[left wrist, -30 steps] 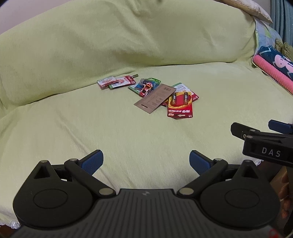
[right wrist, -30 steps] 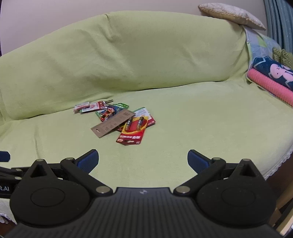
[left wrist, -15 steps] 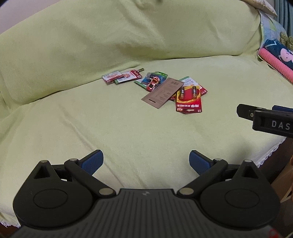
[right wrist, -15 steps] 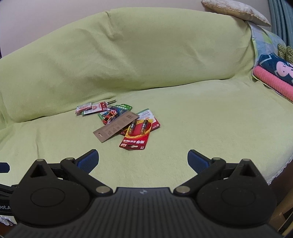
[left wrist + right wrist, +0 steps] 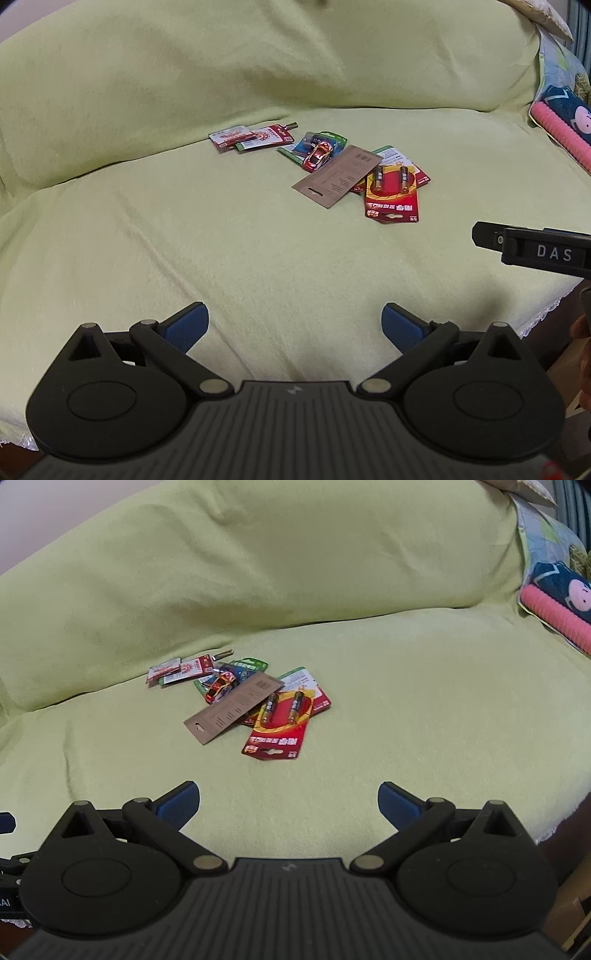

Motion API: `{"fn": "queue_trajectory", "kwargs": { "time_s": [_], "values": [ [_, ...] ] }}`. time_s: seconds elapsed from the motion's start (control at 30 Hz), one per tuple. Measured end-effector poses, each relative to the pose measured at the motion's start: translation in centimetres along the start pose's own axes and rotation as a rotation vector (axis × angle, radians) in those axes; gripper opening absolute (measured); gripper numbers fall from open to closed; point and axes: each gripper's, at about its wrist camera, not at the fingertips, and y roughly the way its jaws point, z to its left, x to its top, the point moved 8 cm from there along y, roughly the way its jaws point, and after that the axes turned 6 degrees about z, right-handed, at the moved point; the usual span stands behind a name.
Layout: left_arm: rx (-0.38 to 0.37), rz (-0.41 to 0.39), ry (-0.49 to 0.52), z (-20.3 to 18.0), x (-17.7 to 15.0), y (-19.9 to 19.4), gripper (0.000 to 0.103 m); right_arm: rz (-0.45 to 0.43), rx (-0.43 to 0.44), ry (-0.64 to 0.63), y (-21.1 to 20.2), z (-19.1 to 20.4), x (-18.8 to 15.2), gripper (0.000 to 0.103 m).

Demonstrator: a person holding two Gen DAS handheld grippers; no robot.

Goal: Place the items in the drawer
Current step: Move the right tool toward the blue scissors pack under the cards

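A small heap of packets lies on the green-covered sofa seat (image 5: 221, 240). It holds a red battery card (image 5: 393, 195) (image 5: 280, 723), a brown cardboard card (image 5: 338, 175) (image 5: 232, 709), a red toy car (image 5: 317, 158) (image 5: 220, 686) on a blue-green pack, and red-white packets (image 5: 251, 137) (image 5: 181, 669) at the far left. My left gripper (image 5: 295, 325) is open and empty, well short of the heap. My right gripper (image 5: 288, 801) is open and empty too, nearer the battery card; its side shows at the right of the left wrist view (image 5: 535, 251). No drawer is in view.
The sofa back (image 5: 295, 572) rises behind the heap. A pink roll and dark printed cushion (image 5: 557, 605) lie at the right end, with a beige pillow (image 5: 543, 14) above. The seat's lace-trimmed front edge (image 5: 543, 317) drops off at the lower right.
Both grippers have moved forward toward the heap, which sits larger and lower in both views. Both stay open. The packets have not moved.
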Motion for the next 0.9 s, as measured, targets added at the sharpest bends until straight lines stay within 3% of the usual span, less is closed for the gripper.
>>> {"fn": "queue_trajectory", "kwargs": {
  "time_s": [0.37, 0.9],
  "values": [
    [0.007, -0.003, 0.001, 0.5, 1.4, 1.5, 0.101, 0.02, -0.035, -0.028, 1.5, 1.2, 1.5, 0.102],
    [0.037, -0.011, -0.017, 1.7, 3.9, 3.3, 0.1, 0.016, -0.015, -0.063, 3.8, 3.2, 3.5, 0.102]
  ]
}}
